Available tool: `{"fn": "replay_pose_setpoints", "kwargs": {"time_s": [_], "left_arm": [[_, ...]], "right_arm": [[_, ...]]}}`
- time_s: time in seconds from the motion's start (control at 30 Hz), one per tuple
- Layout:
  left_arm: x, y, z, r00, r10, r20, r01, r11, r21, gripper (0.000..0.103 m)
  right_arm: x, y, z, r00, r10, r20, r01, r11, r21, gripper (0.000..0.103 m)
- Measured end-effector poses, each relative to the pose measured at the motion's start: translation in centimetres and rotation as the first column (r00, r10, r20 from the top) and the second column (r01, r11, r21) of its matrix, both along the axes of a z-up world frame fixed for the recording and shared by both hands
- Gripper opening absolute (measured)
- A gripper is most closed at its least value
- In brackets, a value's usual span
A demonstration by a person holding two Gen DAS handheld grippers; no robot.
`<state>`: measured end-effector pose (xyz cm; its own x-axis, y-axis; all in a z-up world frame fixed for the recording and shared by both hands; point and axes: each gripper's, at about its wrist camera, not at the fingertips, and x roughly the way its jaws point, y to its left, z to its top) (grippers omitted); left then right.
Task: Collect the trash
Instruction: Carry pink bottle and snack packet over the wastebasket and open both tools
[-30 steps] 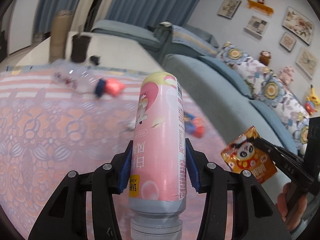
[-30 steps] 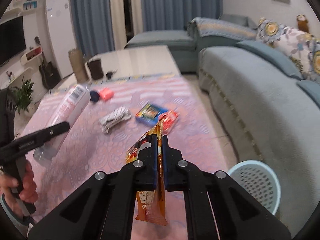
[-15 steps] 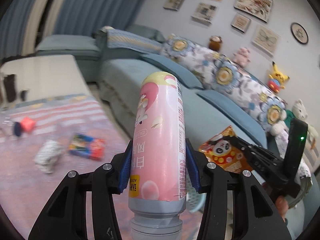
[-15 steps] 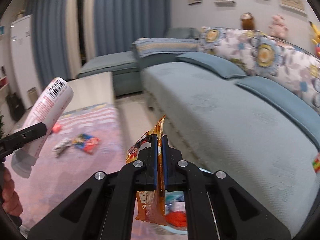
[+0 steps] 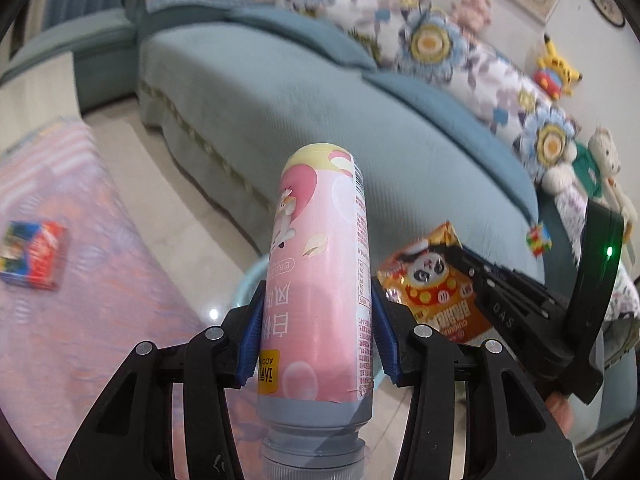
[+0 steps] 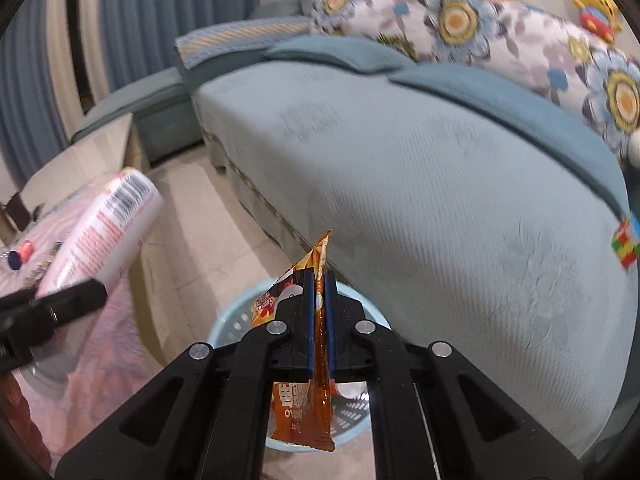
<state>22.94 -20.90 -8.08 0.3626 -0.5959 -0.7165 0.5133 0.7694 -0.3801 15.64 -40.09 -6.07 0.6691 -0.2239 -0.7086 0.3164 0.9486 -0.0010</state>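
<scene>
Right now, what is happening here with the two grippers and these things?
A person is collecting trash with two handheld grippers. The left gripper is clamped on a pink bottle. The right gripper pinches an orange snack wrapper above a light blue basket on the floor beside the sofa. A colourful packet lies on the table.

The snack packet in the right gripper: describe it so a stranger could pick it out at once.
Start at the long blue-grey sofa; on the floor in front of it stands a pale blue basket. Above the basket, the right gripper pinches a flat orange snack packet. Its cartoon panda sets it apart from the tall pink bottle in the left gripper.
</scene>
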Motion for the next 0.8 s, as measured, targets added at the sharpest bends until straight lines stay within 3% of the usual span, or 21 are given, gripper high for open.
{"fn": "replay_pose_setpoints", "kwargs": {"time_s": [0.23,0.37,0.6,0.8], "left_arm": [[1.6,-3.4,-4.7,0.992,-0.068,-0.103,0.075,0.995,0.071,0.046],[2.1,-3.8,-5.9,0.987,-0.084,-0.138,0.095,0.993,0.069,0.047],[2.4,-2.9,-5.7,0.988,-0.088,-0.131,0.095,0.994,0.049,0.052],[2.0,-1.2,-3.5,0.993,-0.072,-0.090,0.075,0.997,0.025,0.053]], "right_arm": [[2.1,-2.0,-5.0,0.996,-0.037,-0.084,0.039,0.999,0.030,0.003],[2.6,-2.4,-6.8,0.992,-0.050,-0.114,0.054,0.998,0.039,0.003],[3.0,-2.4,-7.7,0.988,-0.063,-0.138,0.071,0.996,0.049,0.005],[3.0,-2.1,-7.2,0.989,-0.065,-0.131,0.073,0.996,0.059,0.023]]}}
